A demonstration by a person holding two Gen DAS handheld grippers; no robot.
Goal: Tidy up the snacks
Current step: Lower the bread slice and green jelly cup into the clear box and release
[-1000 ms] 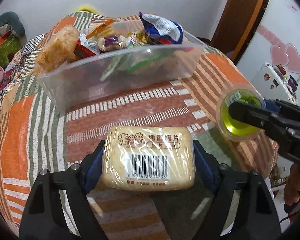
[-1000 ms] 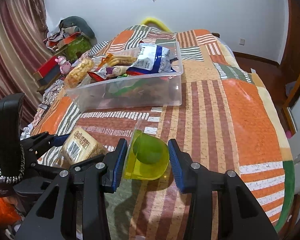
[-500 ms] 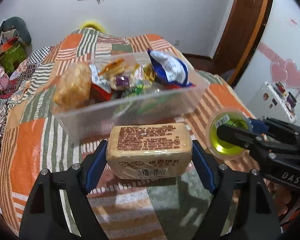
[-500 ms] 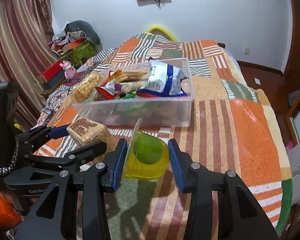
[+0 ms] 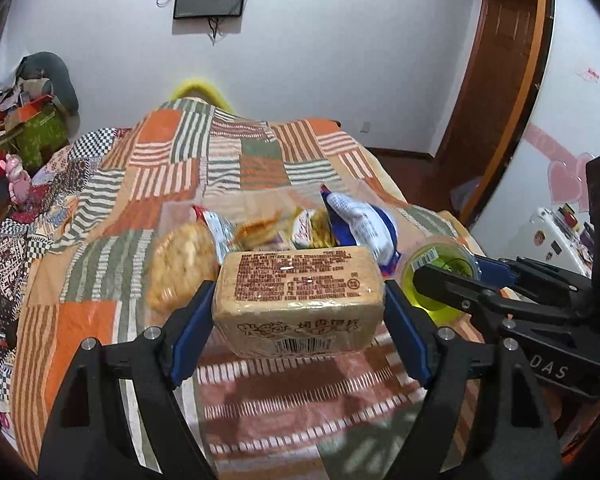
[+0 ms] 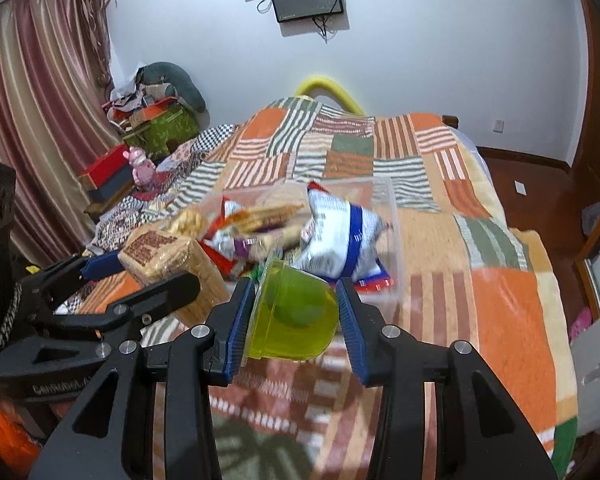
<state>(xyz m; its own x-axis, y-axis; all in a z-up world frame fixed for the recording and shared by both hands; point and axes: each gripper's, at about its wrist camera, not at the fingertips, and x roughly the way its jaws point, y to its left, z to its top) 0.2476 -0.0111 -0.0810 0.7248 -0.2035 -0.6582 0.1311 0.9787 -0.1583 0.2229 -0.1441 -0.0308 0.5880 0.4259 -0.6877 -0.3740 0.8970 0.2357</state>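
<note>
Left gripper (image 5: 298,316): jaws pinching wrapped cracker pack (image 5: 296,296) by its short ends, above bed (image 5: 100,320), before snack bin (image 6: 392,216). Light, brittle, slick film. Right gripper (image 6: 296,320): jaws squeezing green jelly cup (image 6: 296,320); thin-walled, crushable.

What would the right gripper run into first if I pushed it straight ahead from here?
Most likely the white and blue snack bag in the clear plastic bin, straight ahead of the green jelly cup held in the right gripper. Depth is hard to judge.
</note>
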